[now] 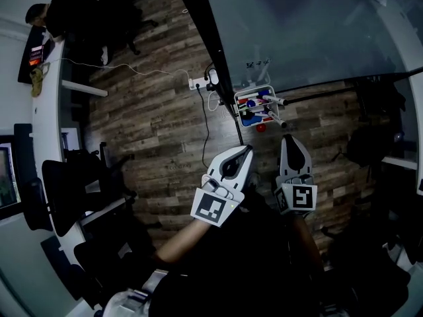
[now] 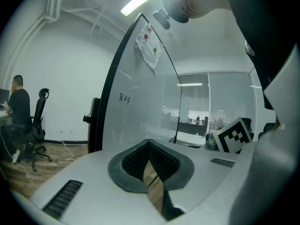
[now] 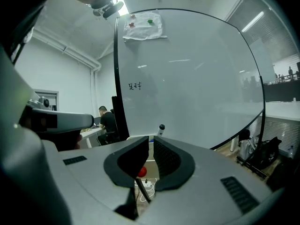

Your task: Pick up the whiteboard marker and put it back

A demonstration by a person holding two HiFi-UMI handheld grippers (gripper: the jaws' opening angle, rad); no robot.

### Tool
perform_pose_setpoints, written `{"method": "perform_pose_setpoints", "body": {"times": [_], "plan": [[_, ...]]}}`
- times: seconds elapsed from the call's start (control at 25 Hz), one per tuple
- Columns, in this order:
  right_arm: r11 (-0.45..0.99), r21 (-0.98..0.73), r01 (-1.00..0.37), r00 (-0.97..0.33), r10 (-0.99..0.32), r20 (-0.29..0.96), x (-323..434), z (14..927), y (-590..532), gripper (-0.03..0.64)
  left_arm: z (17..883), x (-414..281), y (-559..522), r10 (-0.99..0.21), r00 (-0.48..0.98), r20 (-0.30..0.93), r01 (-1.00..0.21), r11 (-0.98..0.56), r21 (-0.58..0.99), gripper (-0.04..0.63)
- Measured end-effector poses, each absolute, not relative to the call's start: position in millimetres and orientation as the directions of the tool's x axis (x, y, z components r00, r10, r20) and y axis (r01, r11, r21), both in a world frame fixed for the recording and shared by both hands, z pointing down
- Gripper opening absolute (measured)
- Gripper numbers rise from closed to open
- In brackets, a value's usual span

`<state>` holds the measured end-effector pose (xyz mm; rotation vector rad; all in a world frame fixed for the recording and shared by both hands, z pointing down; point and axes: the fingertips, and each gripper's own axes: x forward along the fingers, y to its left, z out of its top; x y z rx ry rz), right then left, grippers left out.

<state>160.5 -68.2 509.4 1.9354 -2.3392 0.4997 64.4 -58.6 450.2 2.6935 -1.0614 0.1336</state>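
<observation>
Item: left hand-held gripper [image 1: 247, 149]. Jaws pressed together at the tips, nothing held. Pointed toward the dark frame of the whiteboard [image 1: 297, 32], over the wooden floor [image 1: 152, 124].

Item: right hand-held gripper [image 1: 288, 139]. Jaws narrowly parted, nothing between them. Aimed at the tray [image 1: 254, 89] at the whiteboard's foot.

Item: whiteboard marker [image 1: 276, 100]. Pale barrel, dark cap. Resting in the tray among coloured pens, one end jutting past the rim. Ahead of both grippers and touching neither. Second similar marker [image 1: 277, 119] just beside it; which of the two is meant by the task cannot be told.

Item: red ball [image 1: 262, 127]. Sits at the tray's near edge.

Stage, as judged: approach, with the grasp not yet made.

Handling, as judged: best taken with the right gripper, as the nearer. Spread the jaws wider before closing in. Line the pads across the barrel, not along it. Pinch the jutting end, clear of neighbouring pens and the tray rim. Lift straight out to avoid dragging the tray.
</observation>
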Motion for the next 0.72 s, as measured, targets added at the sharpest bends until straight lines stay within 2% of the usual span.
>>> {"method": "perform_pose_setpoints", "body": {"times": [0.08,0.2,0.72], "plan": [[0.157,-0.206,-0.966,-0.208,-0.945,0.254,162.8,511.1,-72.0,0.027,452.8,63.9,-61.7,-0.665,0.726,0.177,-0.688,-0.699,0.195,0.008],[0.160,-0.204,-0.966,-0.211,-0.942,0.261,165.0,514.7,-77.2,0.075,455.1,64.0,-65.2,-0.668,0.722,0.181,-0.692,-0.693,0.201,0.008],[0.174,-0.188,-0.967,-0.226,-0.924,0.307,155.8,531.1,-96.0,0.099,463.9,58.3,-73.5,-0.669,0.716,0.202,-0.699,-0.682,0.217,0.008]]}}
